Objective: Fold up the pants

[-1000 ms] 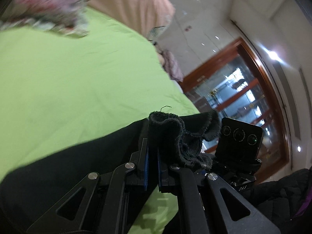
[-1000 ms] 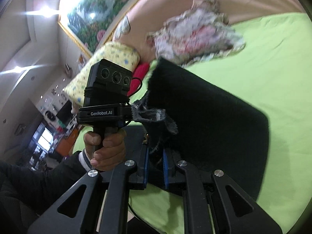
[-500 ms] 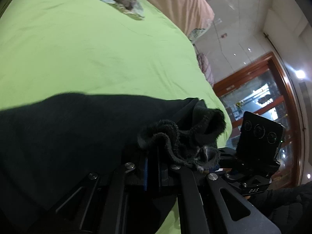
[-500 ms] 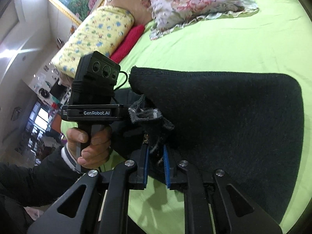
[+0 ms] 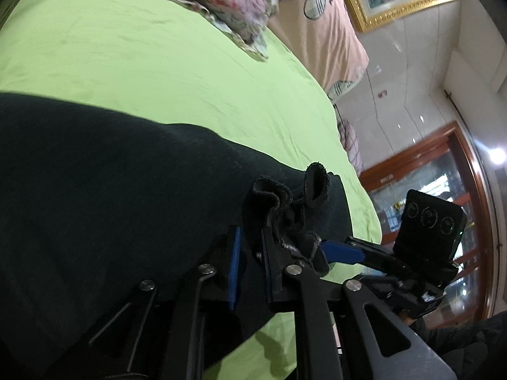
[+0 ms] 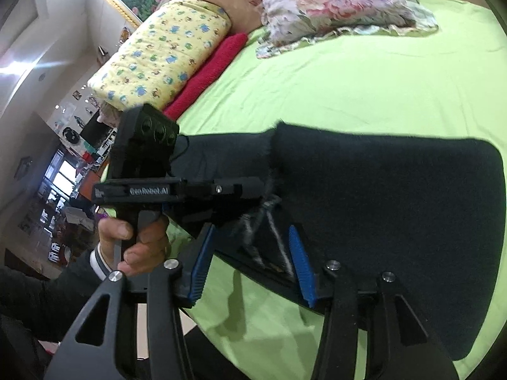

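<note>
The black pants (image 5: 111, 190) lie folded flat on the green bed sheet (image 5: 142, 57), and also fill the right wrist view (image 6: 396, 196). My left gripper (image 5: 250, 247) is shut on the bunched hem (image 5: 285, 209) at the pants' near corner; a narrow gap shows between its blue pads. My right gripper (image 6: 253, 253) is open, its blue pads (image 6: 301, 266) spread wide around the frayed hem (image 6: 266, 221), which rests on the sheet. The two grippers sit side by side at the bed's near edge.
A floral cloth (image 6: 332, 3) lies at the head of the bed. A yellow patterned pillow (image 6: 164, 50) and a red towel (image 6: 209, 69) lie at the far left. The peach headboard (image 5: 317, 31) and a wooden door (image 5: 443, 190) stand beyond.
The pants were lowered from a raised hold onto the sheet. My right gripper opened and let go of the hem. My left gripper's jaws parted slightly.
</note>
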